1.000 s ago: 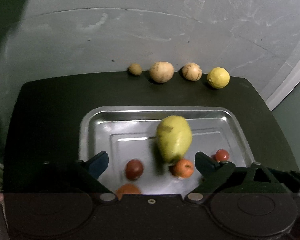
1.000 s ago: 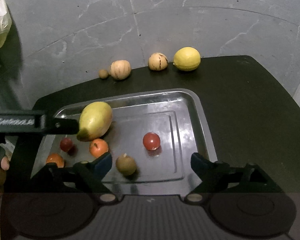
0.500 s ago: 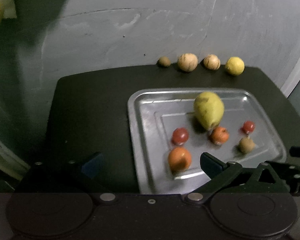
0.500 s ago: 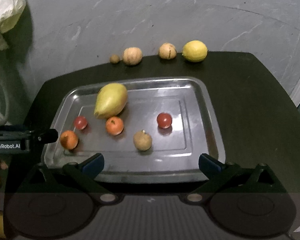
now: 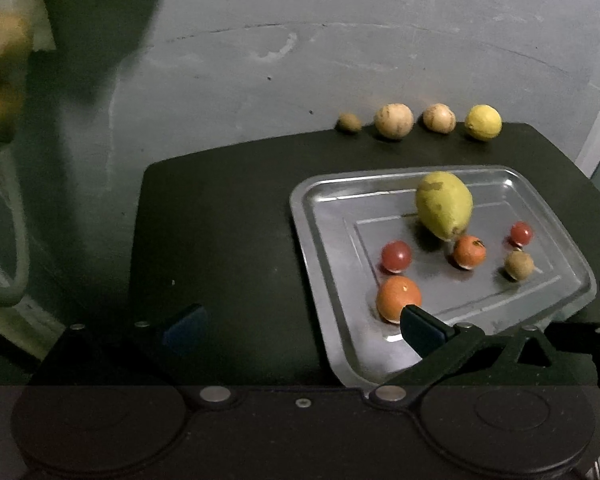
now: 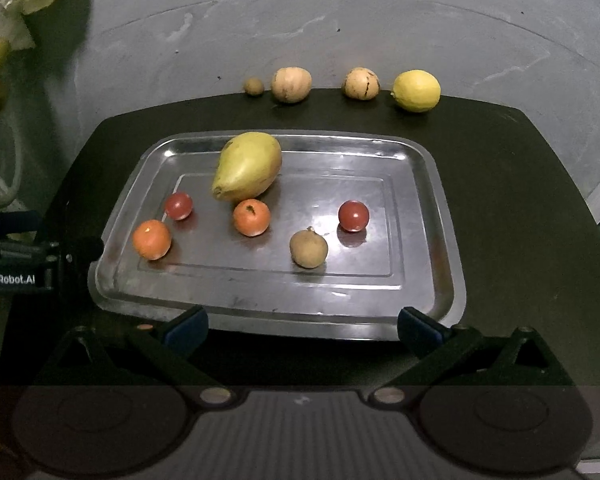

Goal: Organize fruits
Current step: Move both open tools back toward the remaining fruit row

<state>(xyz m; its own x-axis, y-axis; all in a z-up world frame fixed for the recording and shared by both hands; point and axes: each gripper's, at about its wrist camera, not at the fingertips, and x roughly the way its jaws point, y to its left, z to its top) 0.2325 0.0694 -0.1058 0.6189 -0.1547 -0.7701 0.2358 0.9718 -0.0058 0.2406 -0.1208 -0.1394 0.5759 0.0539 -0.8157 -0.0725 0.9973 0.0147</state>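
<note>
Left gripper (image 5: 300,326) spread wide and empty, right gripper (image 6: 304,324) likewise, both aimed toward twelve o'clock

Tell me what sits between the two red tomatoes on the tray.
In the right wrist view, an orange fruit lies between the left tomato and the right tomato, on the metal tray.

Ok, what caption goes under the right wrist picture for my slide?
Six fruits sit on a metal tray, four more line the table's far edge, and the open right gripper hovers empty.

Black gripper (image 6: 302,326) frames, blue-padded fingers (image 6: 186,324), silver screws.
</note>
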